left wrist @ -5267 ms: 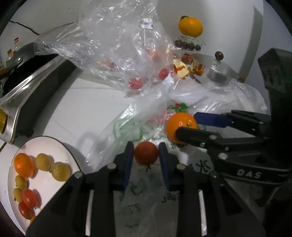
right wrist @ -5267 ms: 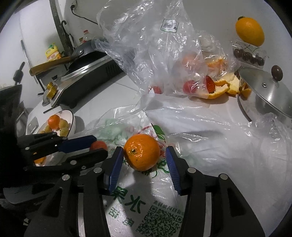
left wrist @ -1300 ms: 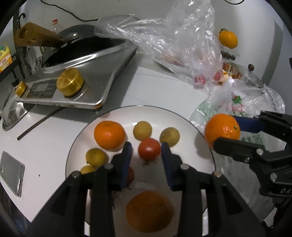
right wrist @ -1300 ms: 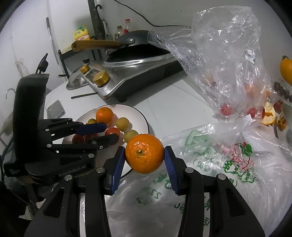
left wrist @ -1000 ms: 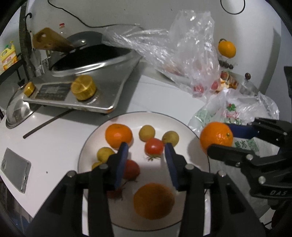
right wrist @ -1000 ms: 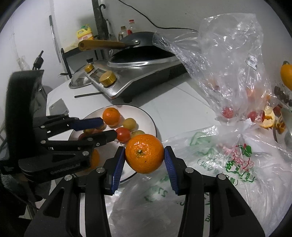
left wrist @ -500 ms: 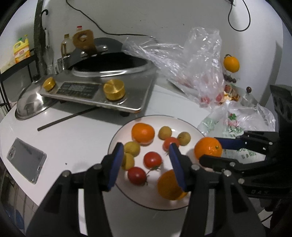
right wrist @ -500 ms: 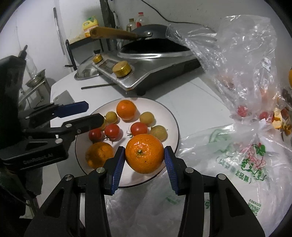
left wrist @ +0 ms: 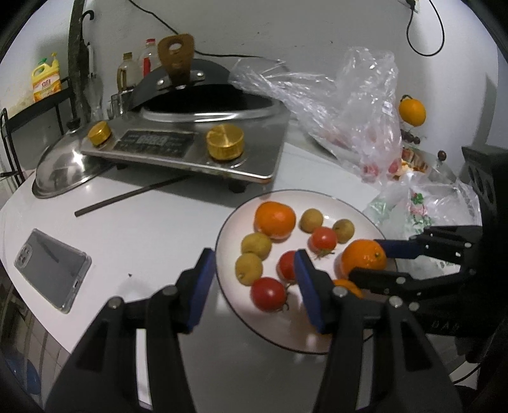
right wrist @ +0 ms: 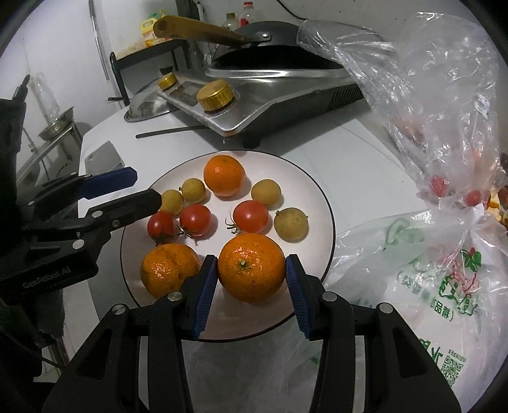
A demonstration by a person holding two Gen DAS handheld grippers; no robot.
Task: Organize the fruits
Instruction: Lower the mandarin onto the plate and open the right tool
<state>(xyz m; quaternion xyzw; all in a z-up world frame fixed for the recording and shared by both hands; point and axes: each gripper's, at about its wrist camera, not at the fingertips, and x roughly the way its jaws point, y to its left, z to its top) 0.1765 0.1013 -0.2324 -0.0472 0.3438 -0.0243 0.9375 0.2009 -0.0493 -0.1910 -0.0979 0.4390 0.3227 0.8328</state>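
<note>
Only the right wrist view shows the right gripper [right wrist: 251, 272] clamping the orange [right wrist: 251, 267] over the plate [right wrist: 312, 203], while the left gripper [left wrist: 252, 278] stands apart and empty above the white table [left wrist: 152, 222].

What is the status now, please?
Left gripper open, empty. Right gripper shut on orange, over plate. Fruit crowds plate; nothing blocks.

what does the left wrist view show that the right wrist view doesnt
Only the left wrist view shows the whole phone lying flat on the counter, the orange against the wall, and the left gripper open with nothing between its pads.

Only the right wrist view shows the wok's long wooden handle side-on, the metal bowl on a stand at the far left, and the right gripper head-on, shut on a mandarin.

Both show the plate of fruit, the stove and the plastic bags.
</note>
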